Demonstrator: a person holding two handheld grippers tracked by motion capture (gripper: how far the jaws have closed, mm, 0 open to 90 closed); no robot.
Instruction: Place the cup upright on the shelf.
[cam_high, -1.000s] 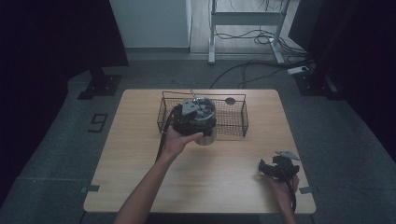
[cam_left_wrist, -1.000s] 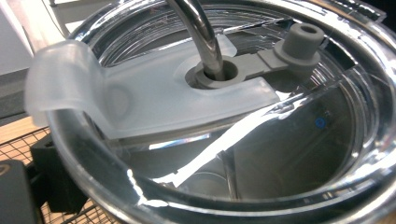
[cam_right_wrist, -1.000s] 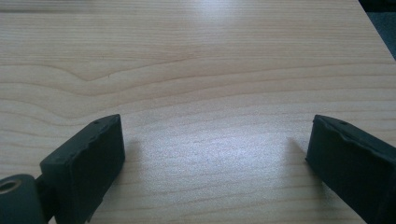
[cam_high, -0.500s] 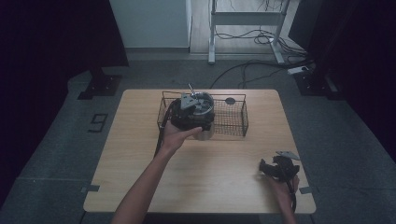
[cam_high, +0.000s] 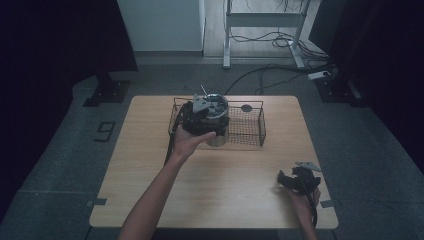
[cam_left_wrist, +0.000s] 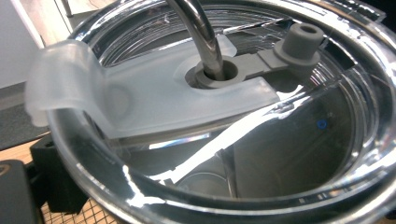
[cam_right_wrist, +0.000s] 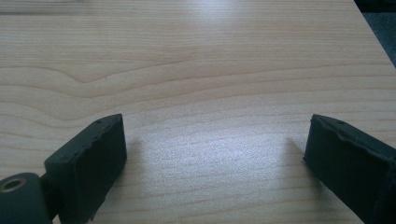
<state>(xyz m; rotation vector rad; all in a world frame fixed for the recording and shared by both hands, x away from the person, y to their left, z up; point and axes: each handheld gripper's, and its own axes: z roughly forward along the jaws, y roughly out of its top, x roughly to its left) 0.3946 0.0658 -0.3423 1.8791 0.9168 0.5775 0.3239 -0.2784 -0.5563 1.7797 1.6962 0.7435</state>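
A steel tumbler (cam_high: 220, 131) with a clear lid (cam_left_wrist: 187, 93) and a bent metal straw (cam_left_wrist: 201, 32) is at the left end of the black wire basket (cam_high: 250, 125). My left gripper (cam_high: 202, 120) is shut on the tumbler's upper part, from the near left side. I cannot tell whether the tumbler rests in the basket or hangs over it. In the left gripper view one black jaw shows at the bottom left, against the tumbler's rim. My right gripper (cam_right_wrist: 215, 149) rests open on the wooden table (cam_high: 225, 200) near its front right corner, with bare wood between its fingers.
A small dark round thing (cam_high: 246, 108) lies on the table just behind the basket. The basket's right half holds nothing I can see. A desk frame and cables (cam_high: 270, 40) stand on the floor beyond the table.
My left gripper has carried the tumbler a little farther from the person and to the left, over the basket's left end. The right gripper has stayed put.
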